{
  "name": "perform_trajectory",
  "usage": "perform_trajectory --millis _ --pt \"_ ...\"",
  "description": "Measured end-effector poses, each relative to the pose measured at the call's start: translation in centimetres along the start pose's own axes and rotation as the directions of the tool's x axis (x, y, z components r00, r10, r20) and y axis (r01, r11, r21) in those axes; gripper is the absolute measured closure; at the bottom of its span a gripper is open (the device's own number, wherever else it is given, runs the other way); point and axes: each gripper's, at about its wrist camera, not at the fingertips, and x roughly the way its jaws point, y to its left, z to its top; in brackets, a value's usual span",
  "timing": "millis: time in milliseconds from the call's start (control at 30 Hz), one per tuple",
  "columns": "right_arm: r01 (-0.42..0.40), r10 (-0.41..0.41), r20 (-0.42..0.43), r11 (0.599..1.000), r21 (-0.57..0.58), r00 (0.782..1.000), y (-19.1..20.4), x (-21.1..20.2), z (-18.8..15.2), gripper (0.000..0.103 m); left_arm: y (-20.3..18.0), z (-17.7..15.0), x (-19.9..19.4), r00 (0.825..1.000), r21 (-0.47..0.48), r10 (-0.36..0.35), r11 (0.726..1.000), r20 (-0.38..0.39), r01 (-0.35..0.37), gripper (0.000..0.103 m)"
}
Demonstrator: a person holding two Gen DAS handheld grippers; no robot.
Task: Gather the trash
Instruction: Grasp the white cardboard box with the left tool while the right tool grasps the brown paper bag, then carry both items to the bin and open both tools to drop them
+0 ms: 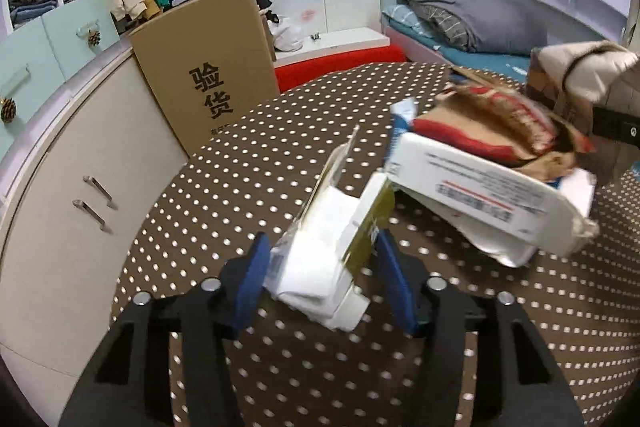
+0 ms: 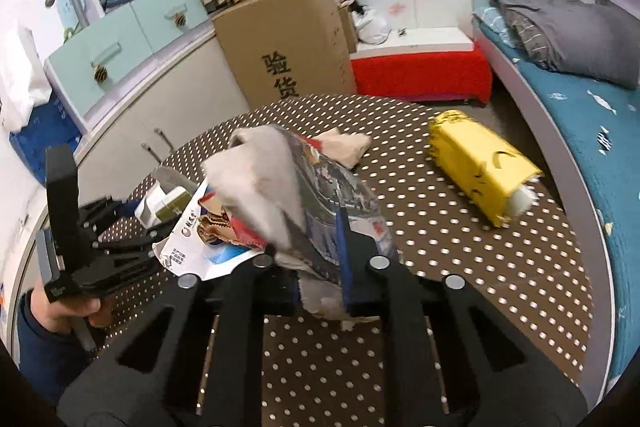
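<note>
Left gripper [image 1: 320,279] is clamped on a small white-and-olive carton [image 1: 340,247], blue pads [image 1: 252,279] pressing both its sides, low over the brown dotted tablecloth [image 1: 260,167] near the table's left edge. Just beside it, a torn white box [image 1: 480,191] with red and tan wrappers spilling out lies towards the middle of the table. Over in the right wrist view, the right gripper [image 2: 320,267] is clenched tight on a crumpled printed bag [image 2: 320,195] with grey lining, lifted off the cloth. A yellow package [image 2: 484,167] lies well apart near the right edge, and a beige scrap [image 2: 348,147] sits towards the far edge. A big cardboard box [image 2: 288,39] stands beyond the table.
</note>
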Motion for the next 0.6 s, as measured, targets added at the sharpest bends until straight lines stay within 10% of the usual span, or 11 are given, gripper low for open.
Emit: perform_trajectory --millis 600 --pt "-0.002 -0.016 0.128 0.991 0.137 0.992 -3.8 -8.9 -5.5 0.096 -3.9 -6.2 -9.5 0.991 -0.178 -0.049 0.981 0.125 0.071 0.056"
